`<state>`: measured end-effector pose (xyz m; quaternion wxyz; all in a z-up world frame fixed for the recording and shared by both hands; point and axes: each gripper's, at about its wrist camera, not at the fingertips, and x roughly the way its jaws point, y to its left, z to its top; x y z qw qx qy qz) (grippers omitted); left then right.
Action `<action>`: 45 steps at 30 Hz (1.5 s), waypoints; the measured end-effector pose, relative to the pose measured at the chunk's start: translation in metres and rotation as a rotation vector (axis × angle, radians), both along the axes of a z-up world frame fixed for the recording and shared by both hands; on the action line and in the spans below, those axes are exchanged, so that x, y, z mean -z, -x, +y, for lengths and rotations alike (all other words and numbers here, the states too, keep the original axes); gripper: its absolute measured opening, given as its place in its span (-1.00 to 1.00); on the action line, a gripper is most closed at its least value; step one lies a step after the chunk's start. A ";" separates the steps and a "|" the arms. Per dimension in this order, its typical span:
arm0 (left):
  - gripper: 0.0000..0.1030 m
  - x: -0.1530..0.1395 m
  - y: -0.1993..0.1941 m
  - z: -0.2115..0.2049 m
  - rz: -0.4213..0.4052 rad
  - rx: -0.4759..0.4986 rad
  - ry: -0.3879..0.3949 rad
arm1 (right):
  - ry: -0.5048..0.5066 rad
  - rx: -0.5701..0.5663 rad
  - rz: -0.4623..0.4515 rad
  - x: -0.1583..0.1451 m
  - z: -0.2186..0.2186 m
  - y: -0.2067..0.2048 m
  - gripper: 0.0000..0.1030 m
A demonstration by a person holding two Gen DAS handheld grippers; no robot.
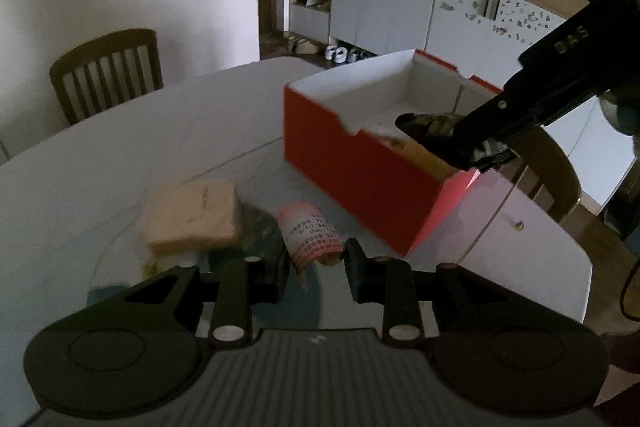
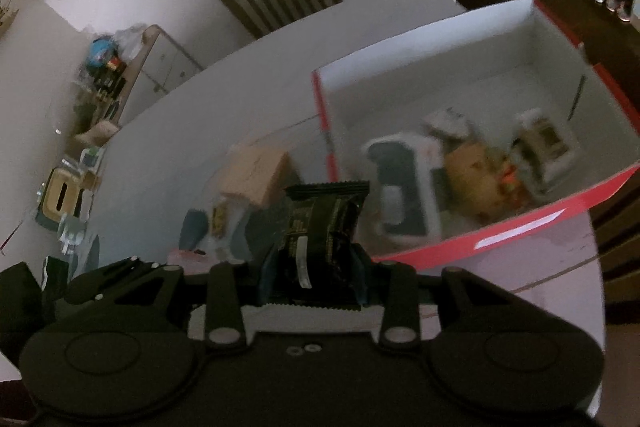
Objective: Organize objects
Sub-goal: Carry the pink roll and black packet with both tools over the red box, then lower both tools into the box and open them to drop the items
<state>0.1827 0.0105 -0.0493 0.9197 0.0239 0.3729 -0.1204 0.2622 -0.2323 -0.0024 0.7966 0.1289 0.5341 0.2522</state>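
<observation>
L gripper (image 1: pixel 316 269): jaws close together, clamped on a small pink tube-shaped pkt (image 1: pixel 310 235) w/ red print; pkt juts out fwd between the fingers, above the table (image 1: pixel 120 155).

R gripper (image 2: pixel 312 267): jaws clamped on a dark snack pkt (image 2: pixel 320 223), crimped end up. In left wrist view this gripper sits over the near R corner of the red box (image 1: pixel 360 179), pkt above the box rim.

Red box: white inside, lid off, stands toward the table's far R edge. Contents blurred: a white/dark item (image 2: pixel 404 195), a tan box (image 2: pixel 472 171), a white item (image 2: pixel 544 143).

Loose on table, L of the box: tan block (image 1: pixel 192 215), w/ dark and bluish items just beside it, too blurred to identify.

Wooden chair (image 1: pixel 108 71) at the table's far L edge.
</observation>
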 end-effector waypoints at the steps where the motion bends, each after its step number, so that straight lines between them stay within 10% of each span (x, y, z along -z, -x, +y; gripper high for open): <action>1: -0.45 -0.002 -0.003 -0.006 -0.001 0.004 -0.001 | 0.001 0.003 -0.004 0.000 -0.005 -0.003 -0.27; 20: -0.45 -0.022 -0.082 -0.112 -0.016 0.104 -0.064 | 0.088 0.085 -0.044 0.021 -0.093 -0.067 -0.27; 45: -0.45 0.019 -0.179 -0.180 0.139 0.119 -0.145 | 0.200 0.034 -0.056 0.061 -0.082 -0.139 -0.27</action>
